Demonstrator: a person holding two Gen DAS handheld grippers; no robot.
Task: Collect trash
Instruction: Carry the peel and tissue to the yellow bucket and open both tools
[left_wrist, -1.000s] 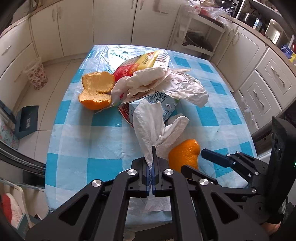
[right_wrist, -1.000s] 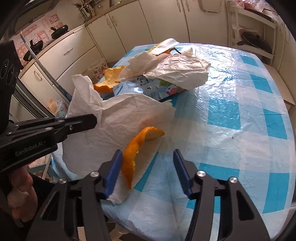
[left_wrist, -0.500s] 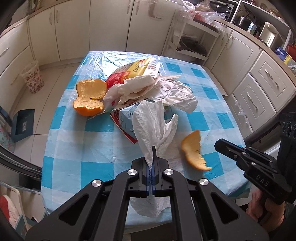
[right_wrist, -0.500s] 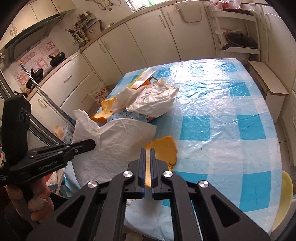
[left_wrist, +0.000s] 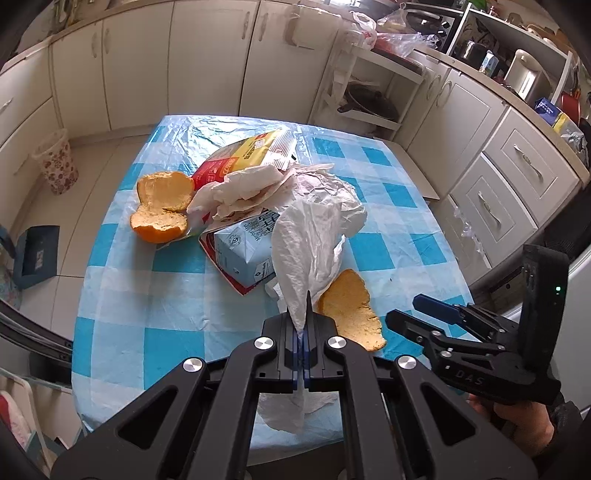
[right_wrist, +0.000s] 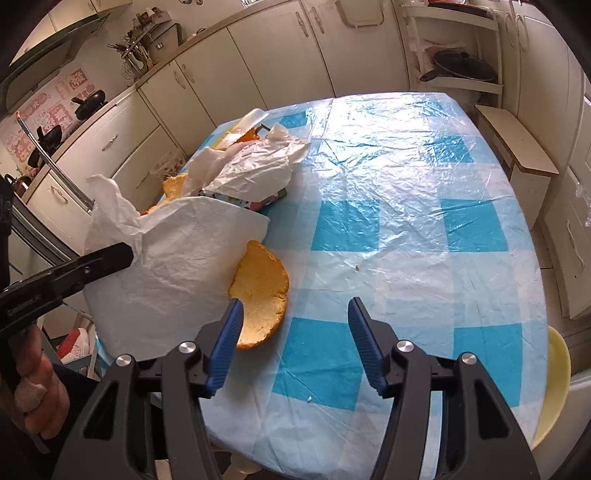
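a thin white plastic bag (left_wrist: 310, 240) is pinched in the left gripper (left_wrist: 303, 325). the right gripper (right_wrist: 293, 310) has just been opened, with a curved orange peel (right_wrist: 260, 291) lying by its left finger.

Right gripper (right_wrist: 293, 314) jaws reopened, orange peel (right_wrist: 260, 291) released

Around me: oval table under a blue-and-white checked plastic cloth (right_wrist: 406, 229), cream kitchen cabinets (left_wrist: 207, 62) along the walls. Small floral-patterned waste bin (left_wrist: 55, 166) on the tiled floor by the cabinets. White open shelf rack (left_wrist: 369, 92) with a dark lidded pan (right_wrist: 460, 68) on it. Low wooden stool (right_wrist: 517, 144) beside the table, yellow chair seat (right_wrist: 554, 376) at its near corner.
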